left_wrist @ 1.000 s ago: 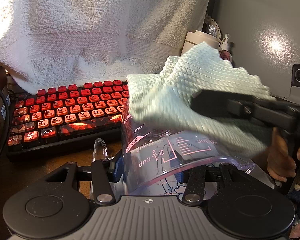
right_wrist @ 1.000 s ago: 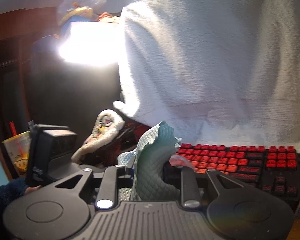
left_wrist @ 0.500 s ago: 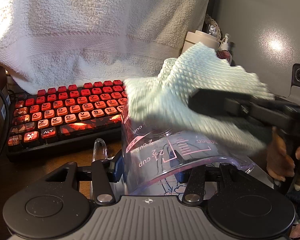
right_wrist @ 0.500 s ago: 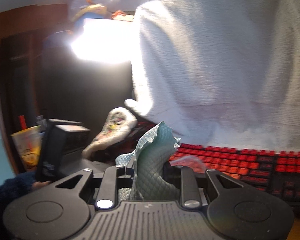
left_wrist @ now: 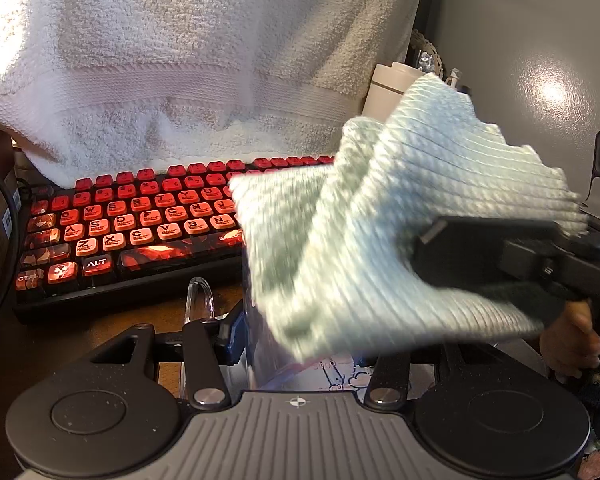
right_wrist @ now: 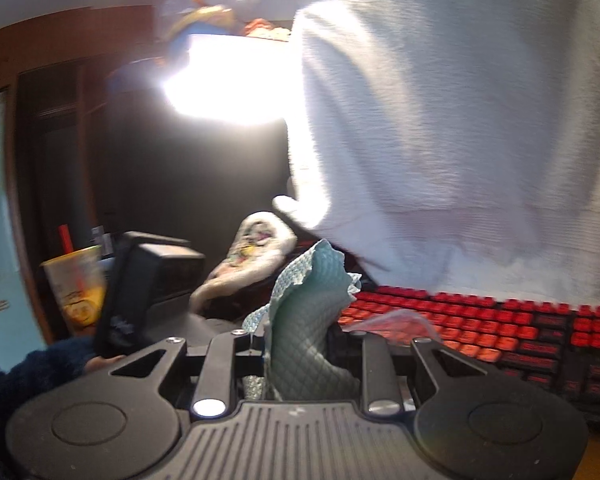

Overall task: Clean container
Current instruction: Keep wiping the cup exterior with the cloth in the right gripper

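A clear plastic measuring cup (left_wrist: 260, 340) with pink markings lies between the fingers of my left gripper (left_wrist: 304, 344), which is shut on it. Its clear handle (left_wrist: 198, 296) sticks out to the left. A pale green waffle cloth (left_wrist: 360, 240) drapes over most of the cup and hides its opening. My right gripper (left_wrist: 432, 256) comes in from the right, shut on that cloth. In the right wrist view the cloth (right_wrist: 308, 320) stands bunched between the fingers of the right gripper (right_wrist: 300, 344). An edge of the cup (right_wrist: 388, 322) shows just past it.
A red-keyed keyboard (left_wrist: 132, 224) lies behind the cup under a hanging white towel (left_wrist: 180, 80). A white bottle (left_wrist: 392, 88) stands at the back right. A hand in a dark blue sleeve (right_wrist: 28, 380) holds the left gripper's body, with a yellow drink cup (right_wrist: 76, 284) beyond.
The cloth has dropped lower and forward over the cup, covering the markings that showed before. The left gripper and cup have stayed put.
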Motion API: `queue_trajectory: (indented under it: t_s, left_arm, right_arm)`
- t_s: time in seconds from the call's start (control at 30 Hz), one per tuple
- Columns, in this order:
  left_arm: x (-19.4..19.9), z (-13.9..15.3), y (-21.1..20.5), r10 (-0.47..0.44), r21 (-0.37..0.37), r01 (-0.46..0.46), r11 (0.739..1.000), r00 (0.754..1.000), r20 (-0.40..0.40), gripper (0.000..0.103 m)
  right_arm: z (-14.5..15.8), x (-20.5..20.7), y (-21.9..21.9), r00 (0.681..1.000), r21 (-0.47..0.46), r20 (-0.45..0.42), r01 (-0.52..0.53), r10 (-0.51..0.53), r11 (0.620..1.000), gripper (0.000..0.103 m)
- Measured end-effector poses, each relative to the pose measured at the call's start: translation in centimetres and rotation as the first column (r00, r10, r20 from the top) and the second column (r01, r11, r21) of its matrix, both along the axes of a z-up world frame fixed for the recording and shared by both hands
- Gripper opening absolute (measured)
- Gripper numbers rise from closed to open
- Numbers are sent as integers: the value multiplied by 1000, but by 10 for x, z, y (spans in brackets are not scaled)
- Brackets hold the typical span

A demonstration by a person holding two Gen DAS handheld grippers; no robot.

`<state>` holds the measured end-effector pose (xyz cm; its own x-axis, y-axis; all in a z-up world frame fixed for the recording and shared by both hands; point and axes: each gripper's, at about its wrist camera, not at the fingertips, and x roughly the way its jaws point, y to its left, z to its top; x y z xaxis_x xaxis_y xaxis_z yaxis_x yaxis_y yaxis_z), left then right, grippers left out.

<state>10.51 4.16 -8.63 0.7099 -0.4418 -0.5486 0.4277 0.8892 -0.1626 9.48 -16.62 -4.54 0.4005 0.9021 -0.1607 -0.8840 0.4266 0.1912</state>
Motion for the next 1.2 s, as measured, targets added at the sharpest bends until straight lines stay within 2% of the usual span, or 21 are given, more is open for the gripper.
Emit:
queue_trajectory:
  t_s: [0.2,0.33,0.5,0.67,0.93,1.07,1.2]
  left_arm:
    - [0,0,0,-1,-1,1,1000,1000,0,47]
    - [0,1,1,-2,-3,2,1000,1000,-1,47]
    - [-1,1,1,-2,-4,2,1000,1000,-1,47]
    - [-1,1,1,-2,-7,2,1000,1000,-2,47]
    - [-1,1,1,-2,-7,2,1000,1000,-2,47]
    - [-1,1,1,-3,-6,3,1000,1000,-1,47]
    - [-1,1,1,-3,-6,3,1000,1000,-1,47]
  right_arm:
    - [1,0,1,1000,6,-10,-7,7,1000,23]
    - [0,4,-2,997,-6,-2,78,-78,997,23]
    - [-1,17,-10,985,7,-63,163,-162,987,23]
    - [-1,15,-9,988,5,-52,146,-146,989,23]
    - [0,-4,3,1000,-2,6,-19,19,1000,24]
    - [1,-2,2,1000,4,-6,-13,13,1000,23]
    - [1,4,-1,998,6,-22,53,-53,999,23]
